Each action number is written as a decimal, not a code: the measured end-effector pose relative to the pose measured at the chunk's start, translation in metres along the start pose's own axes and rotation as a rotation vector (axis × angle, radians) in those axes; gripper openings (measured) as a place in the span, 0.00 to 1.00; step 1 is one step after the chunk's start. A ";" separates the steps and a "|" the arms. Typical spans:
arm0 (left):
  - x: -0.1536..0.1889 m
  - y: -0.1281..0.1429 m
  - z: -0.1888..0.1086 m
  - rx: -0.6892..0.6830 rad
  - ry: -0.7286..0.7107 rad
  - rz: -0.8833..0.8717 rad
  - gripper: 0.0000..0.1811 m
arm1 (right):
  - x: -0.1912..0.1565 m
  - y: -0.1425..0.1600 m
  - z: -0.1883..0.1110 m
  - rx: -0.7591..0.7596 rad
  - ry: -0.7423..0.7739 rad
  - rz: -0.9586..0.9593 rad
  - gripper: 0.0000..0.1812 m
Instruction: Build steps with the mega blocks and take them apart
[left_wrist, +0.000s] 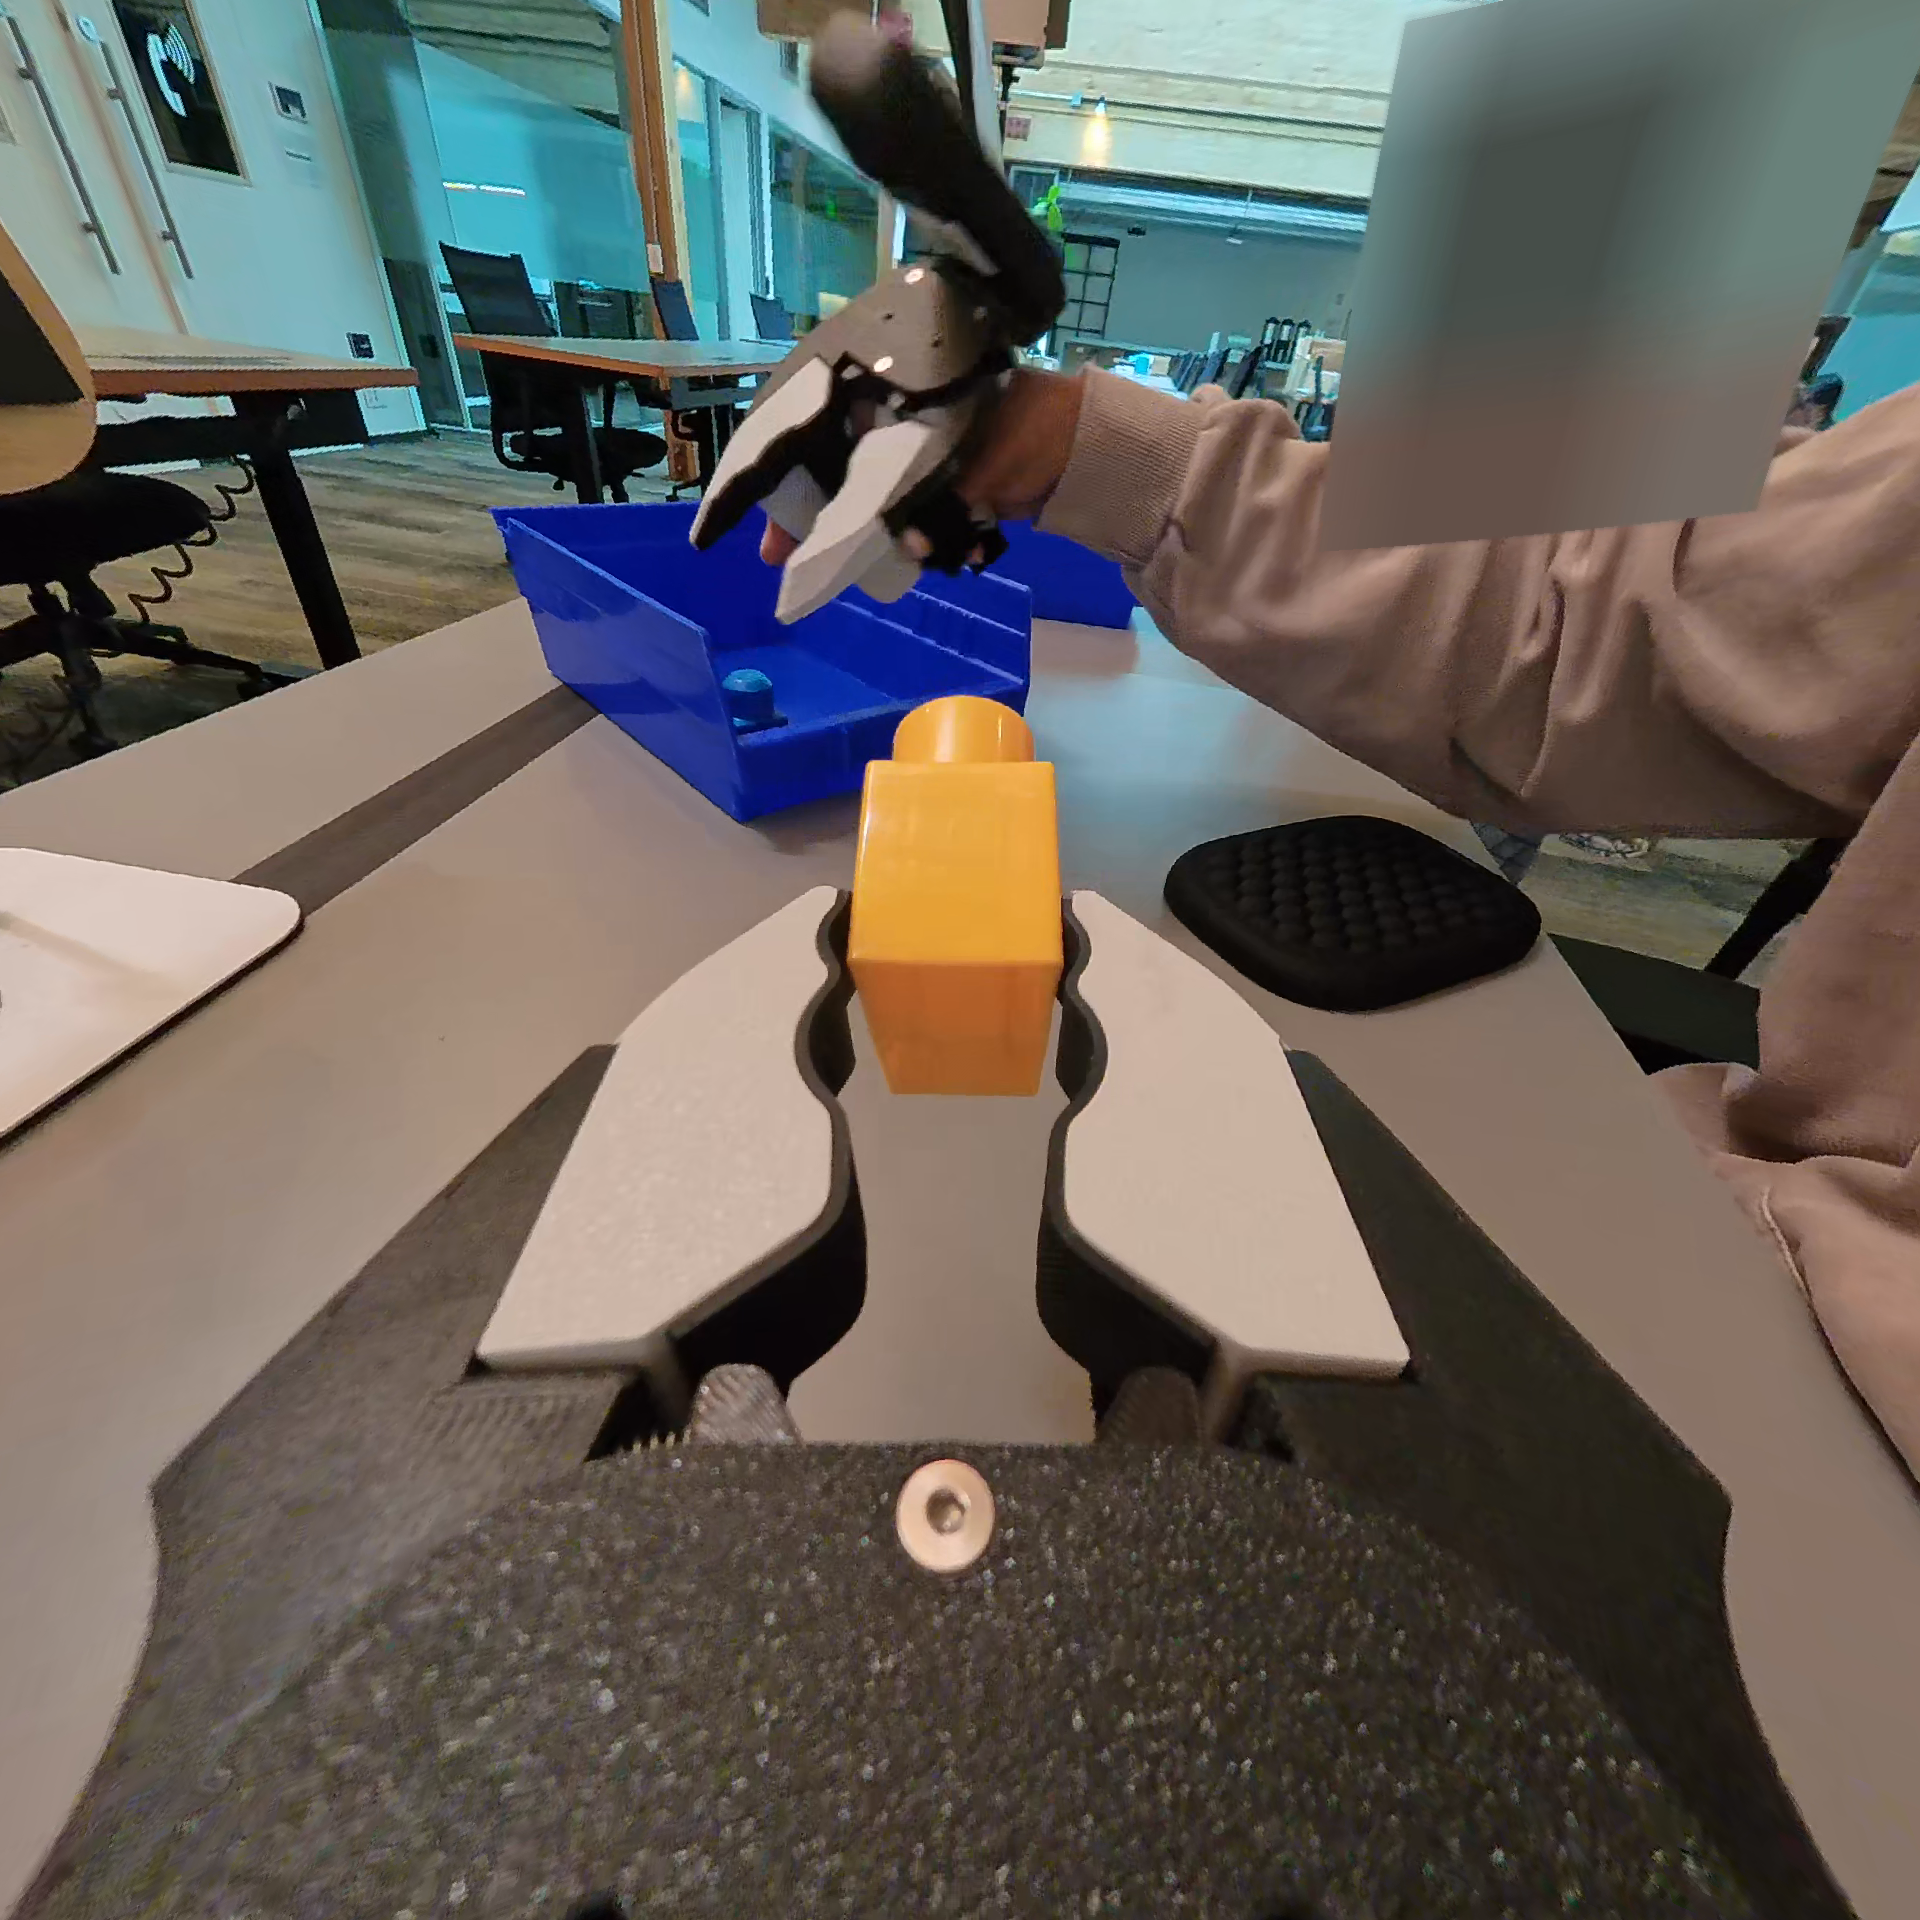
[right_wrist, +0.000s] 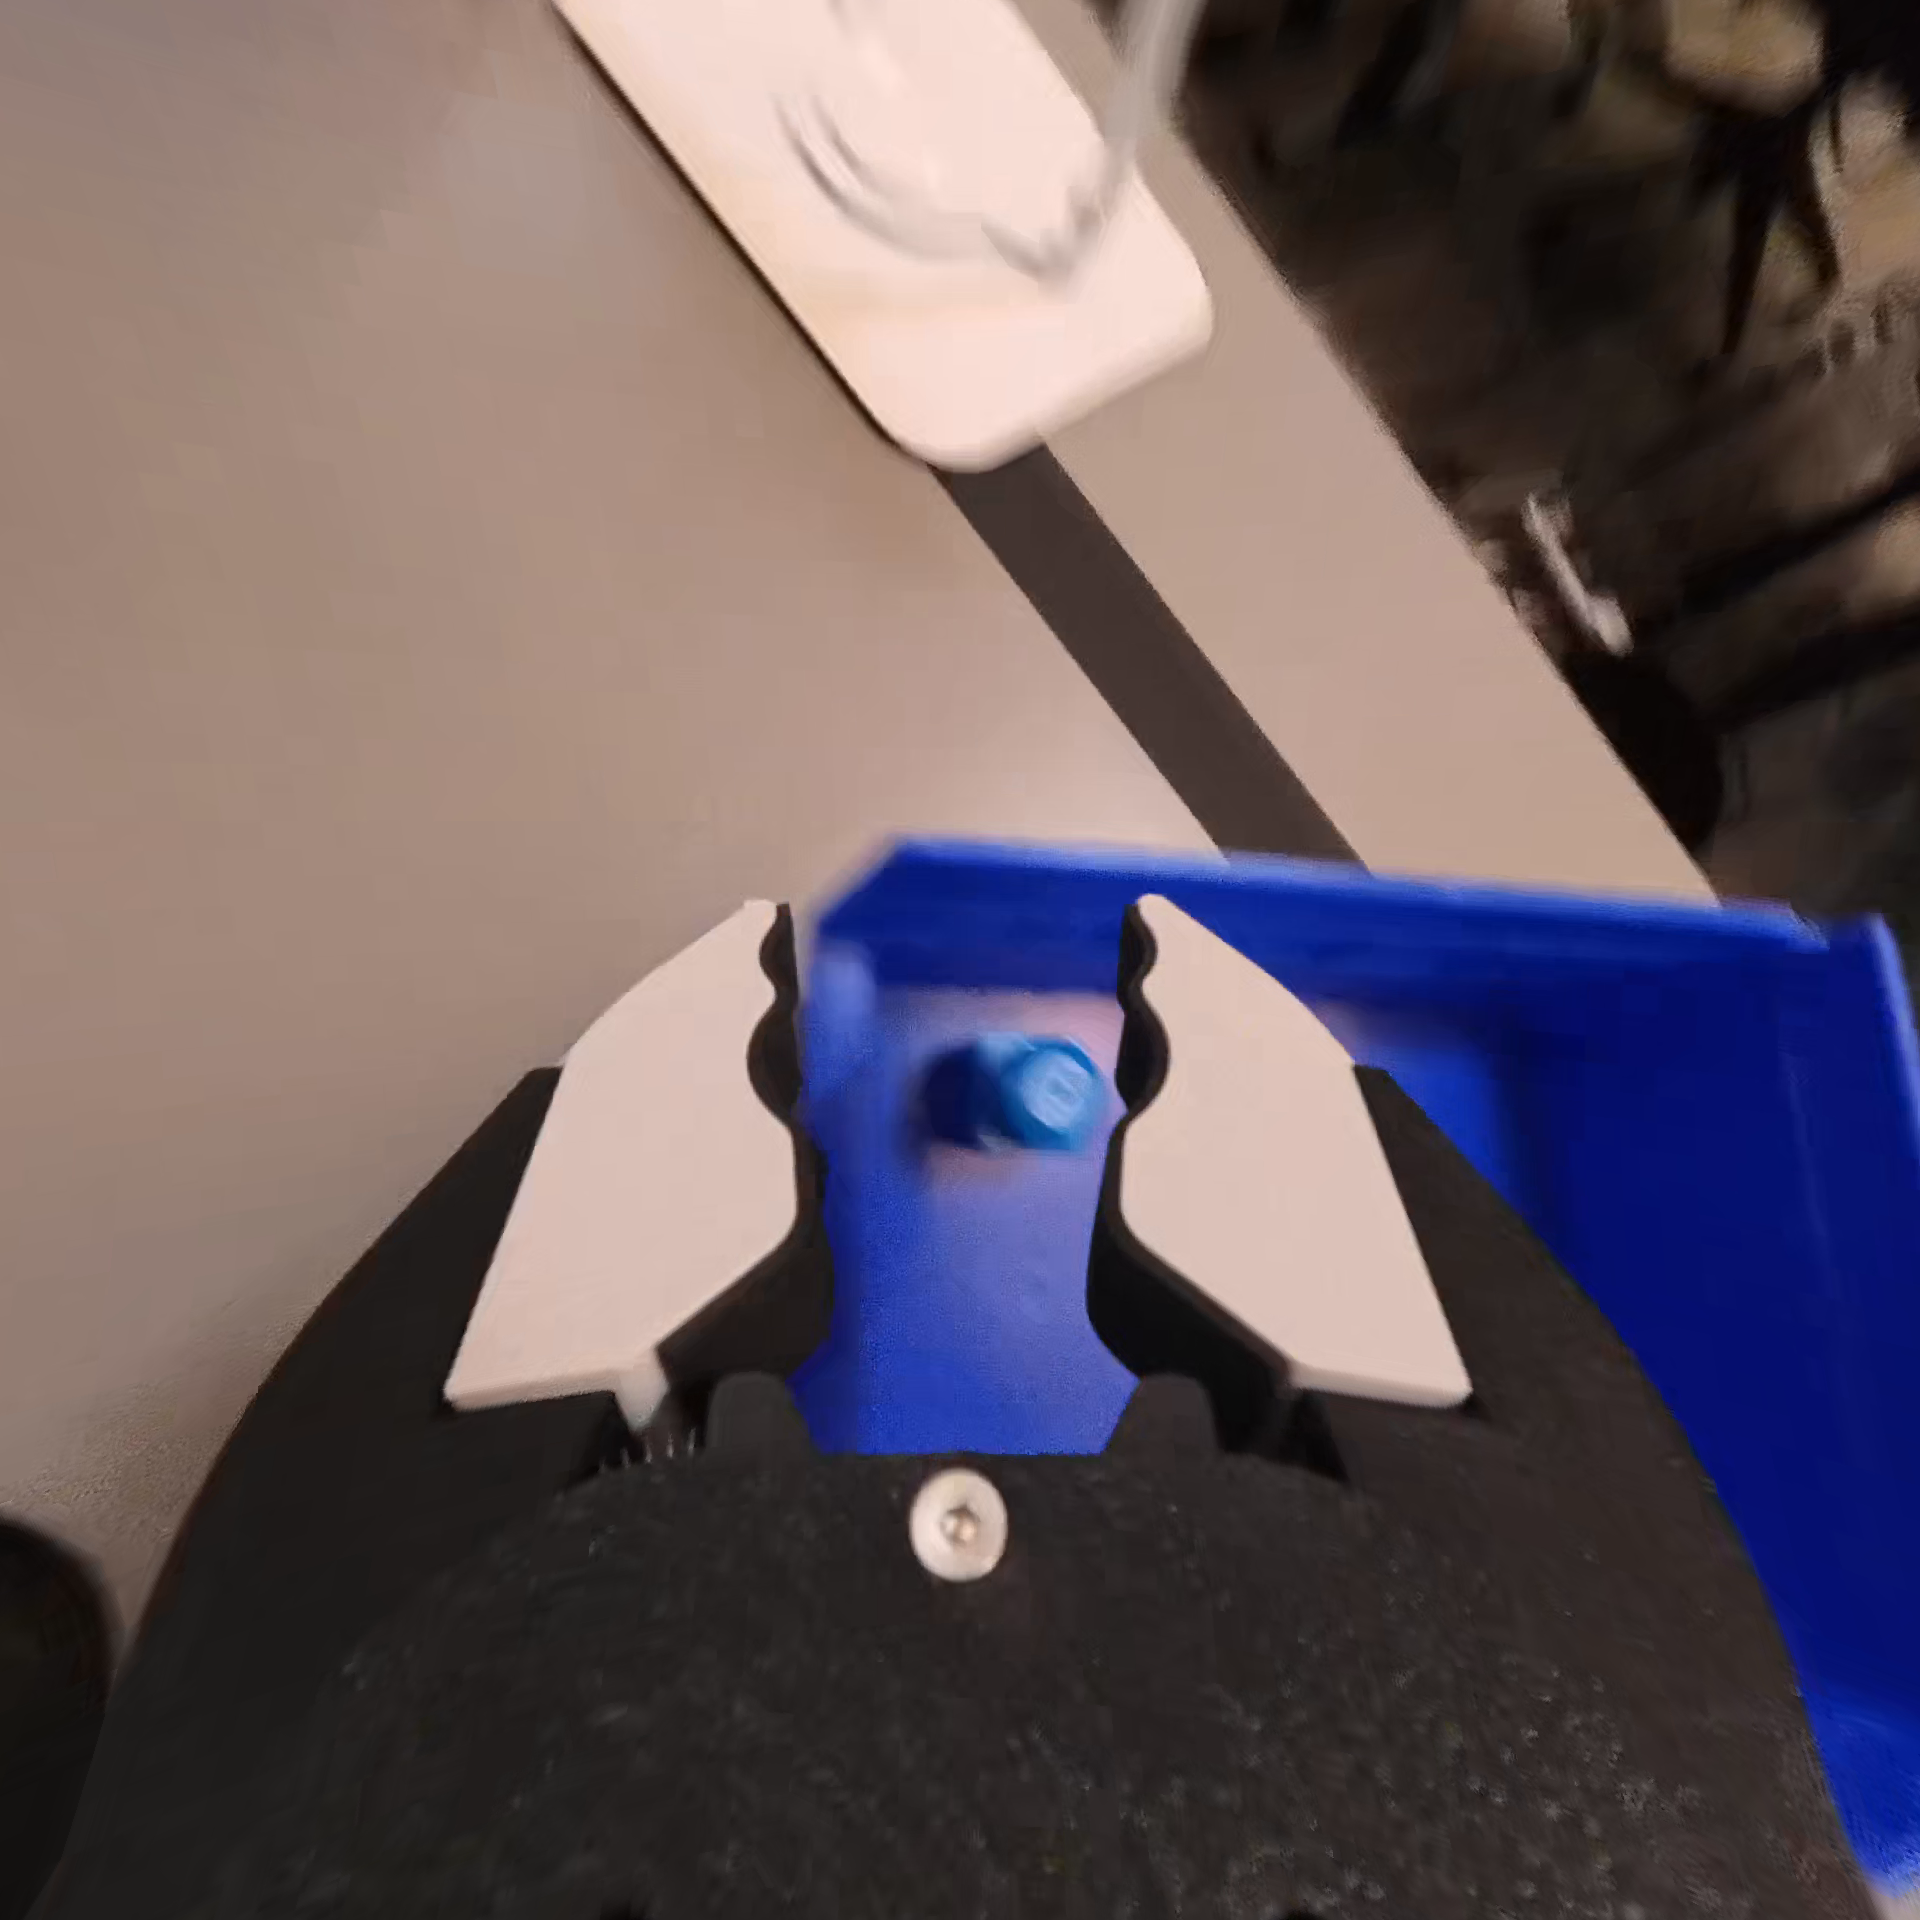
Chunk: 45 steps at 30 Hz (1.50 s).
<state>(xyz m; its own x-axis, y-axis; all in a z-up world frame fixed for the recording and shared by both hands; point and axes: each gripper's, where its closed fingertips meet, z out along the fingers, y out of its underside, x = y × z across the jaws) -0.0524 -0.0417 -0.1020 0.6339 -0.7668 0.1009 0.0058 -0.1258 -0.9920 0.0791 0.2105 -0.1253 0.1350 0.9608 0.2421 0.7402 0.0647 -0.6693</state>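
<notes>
Left claw (left_wrist: 954, 935): clamped on the orange block (left_wrist: 951, 914), stud forward (ready to stack).
Right claw (right_wrist: 956, 925): wide apart, empty, above the bin (right_wrist: 1558, 935) to fetch the blue block (right_wrist: 1023, 1107).

Orange block (left_wrist: 951, 925) plain, glossy. Bin (left_wrist: 623, 623) saturated blue; block inside it (right_wrist: 1023, 1103) lighter blue. Both grippers: pale grey finger plates (left_wrist: 686, 1153) edged black, speckled black body. Pad (left_wrist: 1351, 909) black, dimpled. Table (left_wrist: 416, 987) grey, 1 dark stripe. Sleeve (left_wrist: 1455, 613) beige-pink.

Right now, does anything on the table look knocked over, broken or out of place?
Nothing stands out. The left gripper holds the orange block; one blue block sits in the blue bin beneath the open right gripper.
</notes>
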 end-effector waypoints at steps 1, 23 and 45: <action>0.001 0.000 0.001 0.004 0.004 0.000 0.20 | -0.024 -0.019 -0.008 0.093 -0.064 -0.025 0.33; 0.016 -0.009 0.019 0.066 -0.036 0.096 0.21 | -0.210 -0.117 -0.065 0.421 -0.580 -0.278 0.16; -0.039 0.007 0.000 -0.019 -0.319 0.145 0.00 | 0.164 0.074 0.002 -0.487 0.039 0.008 0.16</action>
<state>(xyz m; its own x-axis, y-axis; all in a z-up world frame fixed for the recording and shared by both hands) -0.0765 -0.0129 -0.1134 0.8367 -0.5428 -0.0729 -0.1150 -0.0441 -0.9924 0.1551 0.3730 -0.1368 0.1599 0.9493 0.2706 0.9598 -0.0855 -0.2672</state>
